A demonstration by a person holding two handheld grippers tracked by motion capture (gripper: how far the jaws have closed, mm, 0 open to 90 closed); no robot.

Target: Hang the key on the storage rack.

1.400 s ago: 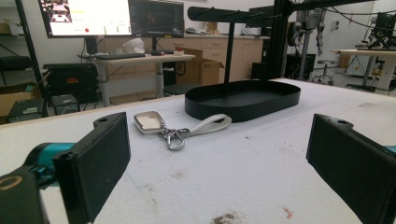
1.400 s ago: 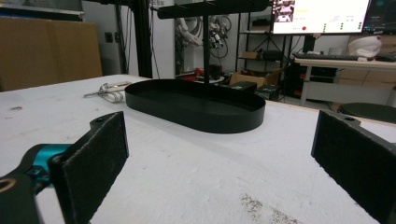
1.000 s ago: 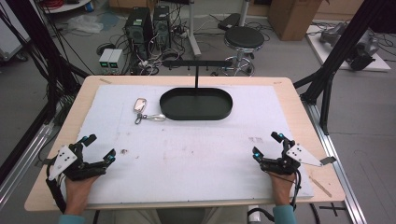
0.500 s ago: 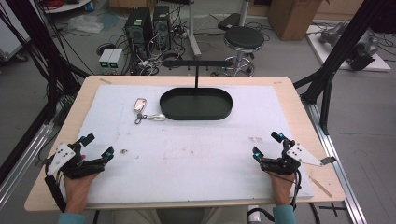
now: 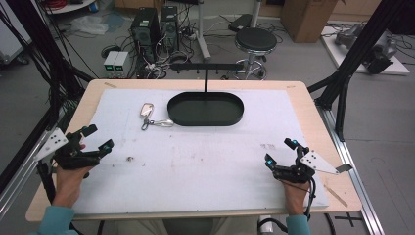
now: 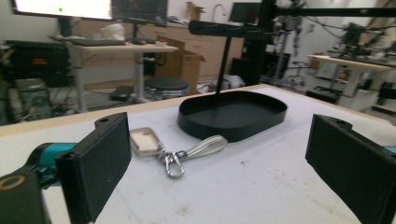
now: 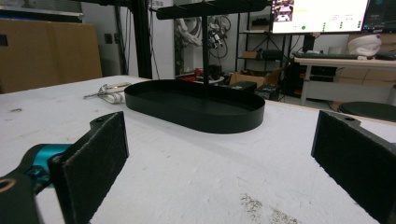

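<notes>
Near the desk's (image 5: 298, 105) far edge, left of centre, the key fob (image 5: 146, 109) with its strap lies just beside the black tray (image 5: 205, 108). Left gripper (image 5: 93, 138) faces it, jaws wide apart; right gripper (image 5: 281, 152) rests open near the front-right corner. Approach low, straddle the fob's body, then close squarely.
</notes>
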